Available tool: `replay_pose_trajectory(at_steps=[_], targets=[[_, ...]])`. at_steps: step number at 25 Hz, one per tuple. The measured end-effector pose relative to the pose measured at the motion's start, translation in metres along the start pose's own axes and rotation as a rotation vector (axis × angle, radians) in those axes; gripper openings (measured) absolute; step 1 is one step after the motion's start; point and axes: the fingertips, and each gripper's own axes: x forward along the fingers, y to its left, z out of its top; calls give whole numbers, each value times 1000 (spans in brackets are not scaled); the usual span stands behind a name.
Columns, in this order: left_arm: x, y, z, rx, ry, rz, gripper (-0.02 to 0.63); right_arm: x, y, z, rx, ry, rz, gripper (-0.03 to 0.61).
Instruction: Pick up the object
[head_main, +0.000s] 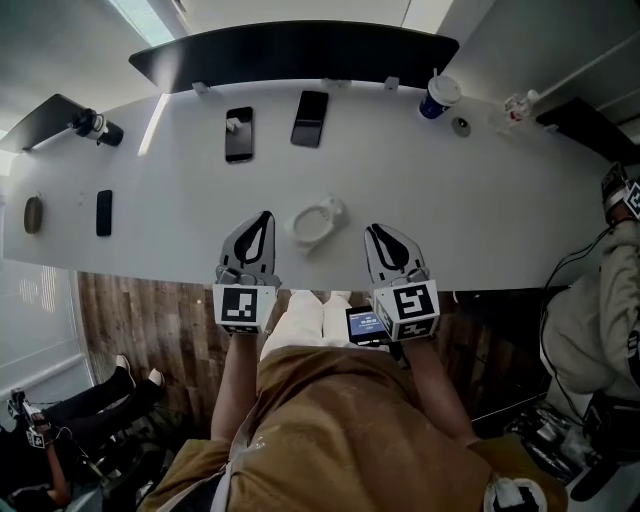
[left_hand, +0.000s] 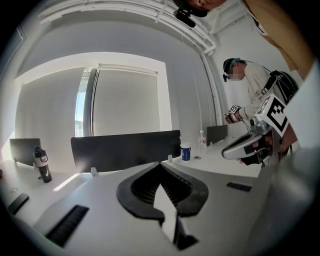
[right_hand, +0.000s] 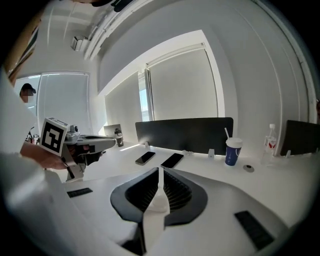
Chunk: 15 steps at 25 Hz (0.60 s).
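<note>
Long white desk with a black partition along the far edge, wood-look floor below the near edge. On the desk:
- two dark phones lying flat near the partition
- blue cup with white lid and straw at far right
- dark bottle at far left
- smaller dark phone beside an oval item at left

Writing: nothing readable. Each marker cube carries only a black-and-white square pattern. The small lit screen by the right cube and the print on the cup are too small to read.

Pose: both forearms reach out from the torso in a brown top. The grippers sit side by side over the near desk edge, pointing at the far edge and angled a little down, tips leaning slightly toward each other.

The left gripper has its jaws pressed together with nothing between them, and its own view shows the tips meeting. The right gripper is the same, jaws together and empty.

Task's thing: white round object, a flat ring shape with a tab. It lies on the desk between the two gripper tips and touches neither. Its long axis runs lower-left to upper-right in the head view, with the tab end toward the far right.

Another person sits at the right edge holding marker-cube grippers.
</note>
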Motion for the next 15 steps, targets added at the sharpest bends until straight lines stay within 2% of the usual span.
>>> replay_pose_trajectory(at_steps=[6, 14, 15], targets=[[9, 1, -13, -1, 40, -27, 8, 12, 5, -23, -2, 69, 19, 14], [19, -8, -34, -22, 101, -99, 8, 21, 8, -62, 146, 116, 61, 23], [20, -8, -38, -21, 112, -103, 8, 22, 8, -64, 157, 114, 62, 52]])
